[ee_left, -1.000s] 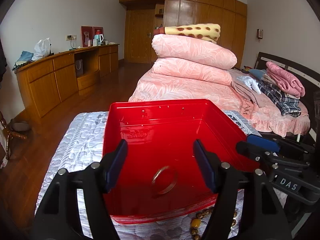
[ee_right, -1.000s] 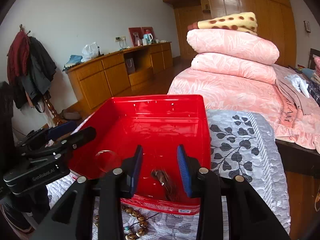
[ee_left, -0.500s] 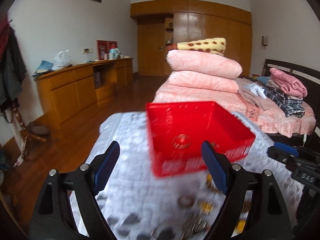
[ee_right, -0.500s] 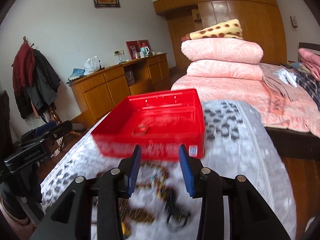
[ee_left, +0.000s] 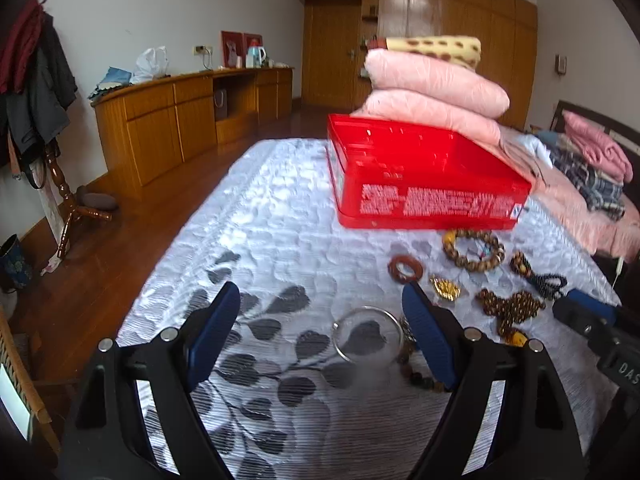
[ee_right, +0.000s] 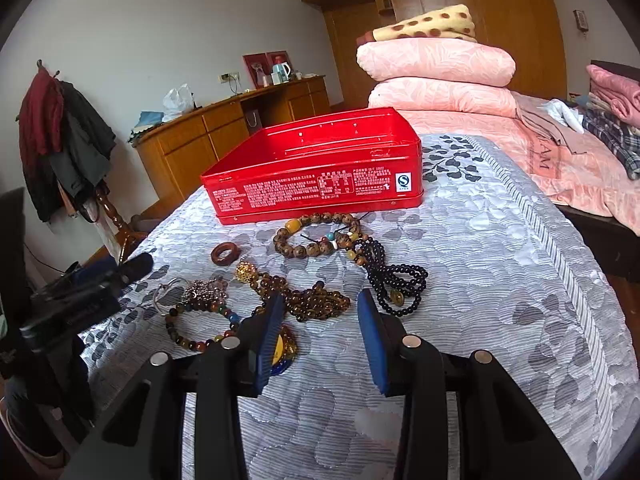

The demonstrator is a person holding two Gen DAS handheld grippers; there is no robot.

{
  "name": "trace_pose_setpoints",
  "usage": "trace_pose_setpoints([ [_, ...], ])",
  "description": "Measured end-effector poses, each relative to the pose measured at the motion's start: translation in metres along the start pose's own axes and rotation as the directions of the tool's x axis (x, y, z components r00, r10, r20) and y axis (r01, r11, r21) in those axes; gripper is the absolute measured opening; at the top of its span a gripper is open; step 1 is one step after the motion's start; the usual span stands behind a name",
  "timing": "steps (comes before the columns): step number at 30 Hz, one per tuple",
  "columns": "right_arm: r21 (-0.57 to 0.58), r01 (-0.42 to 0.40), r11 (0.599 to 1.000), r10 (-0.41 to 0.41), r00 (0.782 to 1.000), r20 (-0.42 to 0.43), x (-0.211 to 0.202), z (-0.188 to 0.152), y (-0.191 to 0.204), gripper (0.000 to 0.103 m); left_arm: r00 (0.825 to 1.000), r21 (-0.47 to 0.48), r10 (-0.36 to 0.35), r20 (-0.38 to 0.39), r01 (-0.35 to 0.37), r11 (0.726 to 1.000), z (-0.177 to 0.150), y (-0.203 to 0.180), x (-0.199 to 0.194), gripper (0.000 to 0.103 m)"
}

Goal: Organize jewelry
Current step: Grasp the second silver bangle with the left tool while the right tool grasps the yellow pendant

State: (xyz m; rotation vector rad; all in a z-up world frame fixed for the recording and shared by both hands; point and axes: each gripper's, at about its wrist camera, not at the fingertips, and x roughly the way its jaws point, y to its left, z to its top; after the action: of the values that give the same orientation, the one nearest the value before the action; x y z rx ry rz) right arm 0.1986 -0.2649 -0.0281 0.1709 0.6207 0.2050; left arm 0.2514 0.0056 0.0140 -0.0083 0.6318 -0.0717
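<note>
We have drawn back from the red tin (ee_right: 316, 164); both grippers open, empty.
Its label shows a blue "S" mark; the left gripper (ee_left: 320, 320) reads "DAS", the right gripper (ee_right: 318, 320) nothing legible.

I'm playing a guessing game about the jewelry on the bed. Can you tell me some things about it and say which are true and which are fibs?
1. The red tin sits on the grey leaf-patterned quilt. True.
2. The silver bangle is inside the tin. False: it lies on the quilt, between the left gripper's open fingers.
3. The right gripper is squeezing the black bead necklace. False: it holds nothing.
4. The brown wooden ring lies on the quilt. True.
</note>
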Motion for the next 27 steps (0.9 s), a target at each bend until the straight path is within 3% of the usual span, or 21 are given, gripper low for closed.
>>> trace_pose_setpoints([
  [14, 0.009, -0.016, 1.0, 0.016, 1.0, -0.005, 0.002, 0.0, -0.004, 0.039, 0.988, 0.011, -0.012, -0.154, 0.014, 1.0, -0.006, -0.01, 0.026, 0.072],
  [27, 0.005, -0.017, 1.0, 0.017, 1.0, -0.009, 0.002, 0.0, -0.003, 0.039, 0.97, 0.026, -0.033, -0.239, 0.04, 0.999, -0.011, -0.013, 0.032, 0.068],
])
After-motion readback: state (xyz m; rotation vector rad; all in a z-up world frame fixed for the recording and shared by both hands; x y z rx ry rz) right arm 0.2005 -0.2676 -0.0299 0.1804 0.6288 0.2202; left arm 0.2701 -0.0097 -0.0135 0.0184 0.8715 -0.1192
